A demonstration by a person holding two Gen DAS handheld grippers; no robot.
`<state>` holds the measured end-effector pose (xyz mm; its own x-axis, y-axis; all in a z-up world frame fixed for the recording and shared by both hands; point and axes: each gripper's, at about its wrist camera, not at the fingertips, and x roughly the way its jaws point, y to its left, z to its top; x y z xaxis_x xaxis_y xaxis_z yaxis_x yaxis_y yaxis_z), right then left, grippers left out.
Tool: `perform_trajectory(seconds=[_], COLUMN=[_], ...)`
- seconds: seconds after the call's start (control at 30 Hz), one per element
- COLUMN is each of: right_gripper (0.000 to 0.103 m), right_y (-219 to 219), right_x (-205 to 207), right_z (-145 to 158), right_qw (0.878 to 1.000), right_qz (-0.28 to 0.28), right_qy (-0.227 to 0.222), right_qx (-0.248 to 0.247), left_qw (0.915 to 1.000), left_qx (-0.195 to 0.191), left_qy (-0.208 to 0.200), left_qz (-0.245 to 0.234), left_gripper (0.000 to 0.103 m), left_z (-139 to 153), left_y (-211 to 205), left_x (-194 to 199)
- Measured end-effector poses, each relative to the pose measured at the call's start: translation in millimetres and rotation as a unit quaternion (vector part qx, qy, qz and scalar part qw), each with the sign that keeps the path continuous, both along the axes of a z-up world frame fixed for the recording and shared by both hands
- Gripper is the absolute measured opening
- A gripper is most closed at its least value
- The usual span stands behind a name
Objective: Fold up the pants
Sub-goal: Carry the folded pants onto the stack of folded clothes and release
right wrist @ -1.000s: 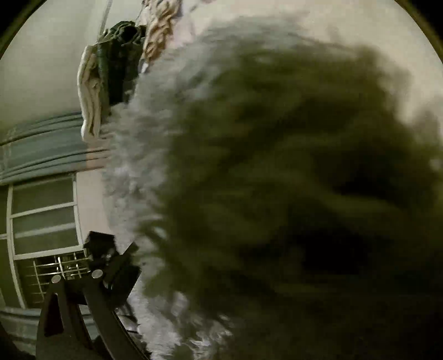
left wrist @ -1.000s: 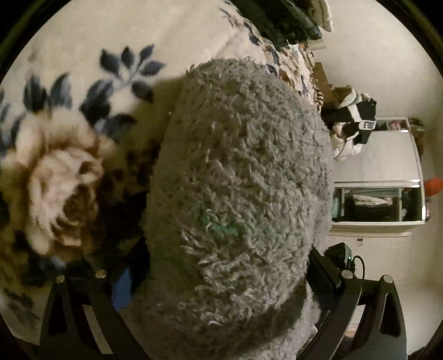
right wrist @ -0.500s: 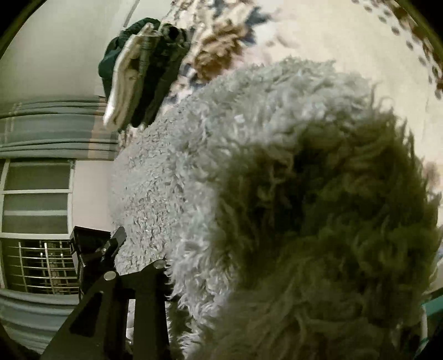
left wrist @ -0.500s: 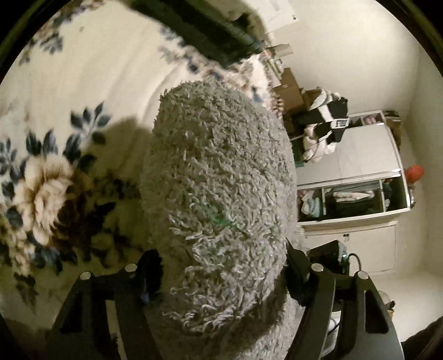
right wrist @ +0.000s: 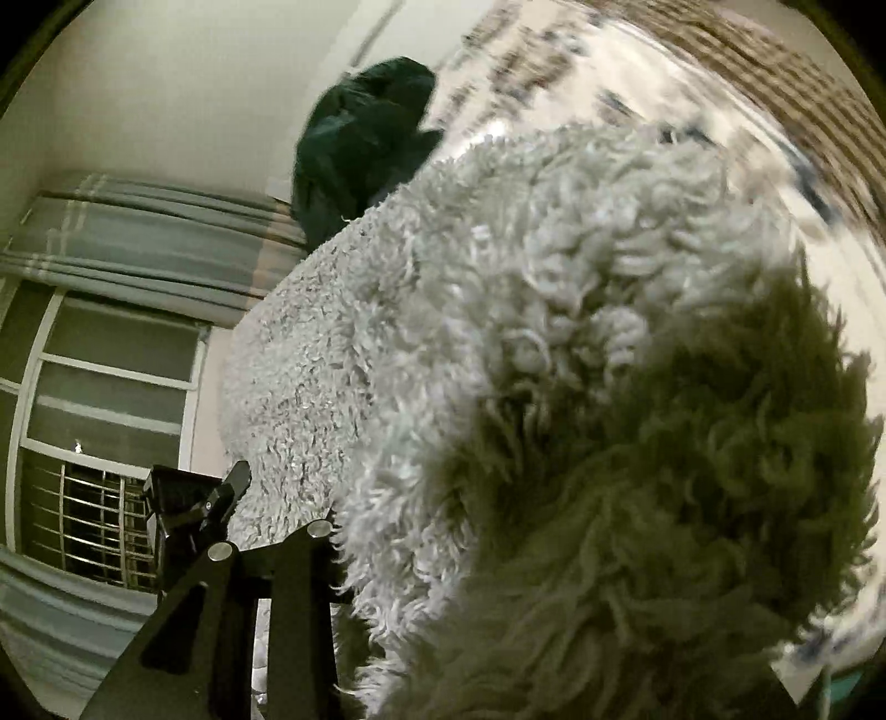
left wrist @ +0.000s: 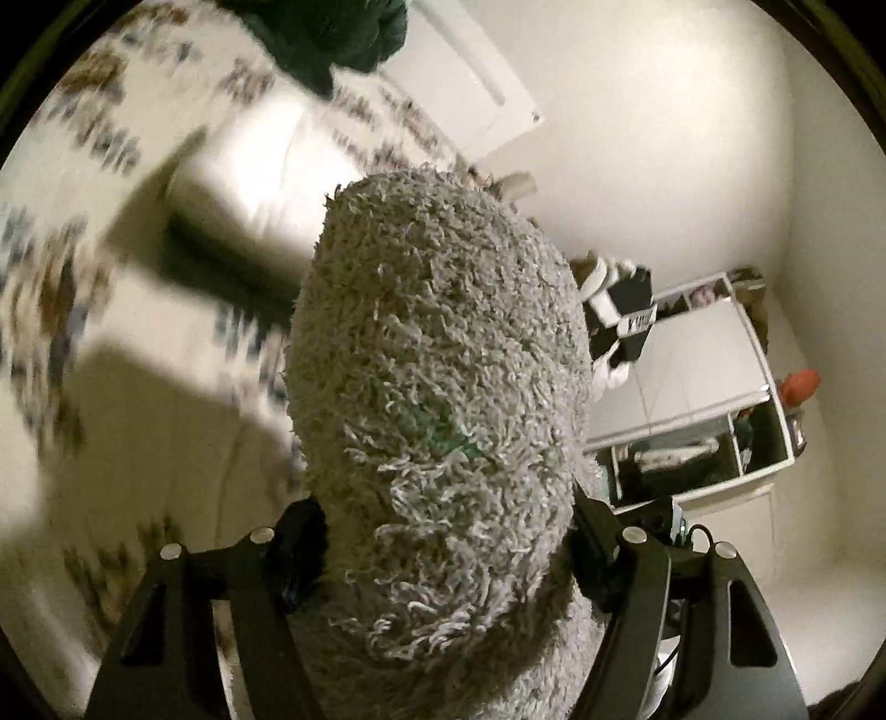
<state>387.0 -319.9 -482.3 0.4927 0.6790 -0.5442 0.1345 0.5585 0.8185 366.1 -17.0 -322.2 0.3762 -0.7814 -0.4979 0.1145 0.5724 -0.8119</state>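
The grey fluffy fleece pants [left wrist: 437, 387] fill the middle of the left wrist view, bunched between the black fingers [left wrist: 299, 554] of my left gripper [left wrist: 443, 559], which is shut on them and holds them above the floral bedspread [left wrist: 83, 277]. In the right wrist view the same pants [right wrist: 498, 343] cover most of the frame. My right gripper is shut on them; only its left finger [right wrist: 299, 565] shows, the other is hidden under the fleece.
A dark green garment pile [left wrist: 343, 33] lies at the far end of the bed and also shows in the right wrist view [right wrist: 360, 149]. A white cabinet [left wrist: 703, 399] stands by the wall. A window with curtains [right wrist: 111, 354] is at left.
Both grippers have lifted the pants higher off the bed and tilted up. More of the room and walls shows now, and the bedspread is blurred with motion.
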Motion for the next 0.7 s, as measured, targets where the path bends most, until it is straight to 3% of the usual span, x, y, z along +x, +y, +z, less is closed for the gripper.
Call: perform_trajectory(seconds=[0.13, 0.3, 0.43, 0.53, 0.63, 0.67, 0.7], right_gripper=[0.04, 0.04, 0.04, 0.042, 0.053, 0.065, 0.069], right_y=[29.4, 58.2, 72.4, 82.8, 77.0, 72.4, 68.6], right_x=[102.2, 231.1, 312.5, 358.4, 370.8, 369.7, 368.4], right_z=[30.3, 27.1, 7.4, -16.8, -36.8, -40.2, -39.7], right_qw=[1.0, 0.999, 0.999, 0.999, 0.997, 0.997, 0.996], right_qz=[-0.012, -0.023, -0.025, -0.026, -0.029, -0.03, -0.031], right_qy=[-0.022, -0.026, -0.016, 0.009, 0.049, 0.054, 0.055], right_qx=[-0.01, -0.013, -0.023, -0.032, -0.046, -0.052, -0.062], left_qw=[0.9999, 0.9995, 0.9998, 0.9991, 0.996, 0.9951, 0.9948], left_qx=[-0.001, 0.011, 0.013, 0.037, 0.081, 0.092, 0.096], left_qy=[-0.017, -0.029, -0.013, 0.019, 0.038, 0.036, 0.035], left_qz=[-0.002, -0.005, -0.004, -0.003, 0.001, 0.003, 0.001], left_gripper=[0.069, 0.069, 0.069, 0.07, 0.072, 0.072, 0.072], left_z=[15.1, 7.7, -29.0, -60.2, -80.6, -80.6, -78.6], left_y=[16.3, 41.0, 52.4, 56.8, 59.9, 60.7, 61.7], left_x=[101.3, 226.4, 284.5, 319.1, 331.4, 331.2, 330.7])
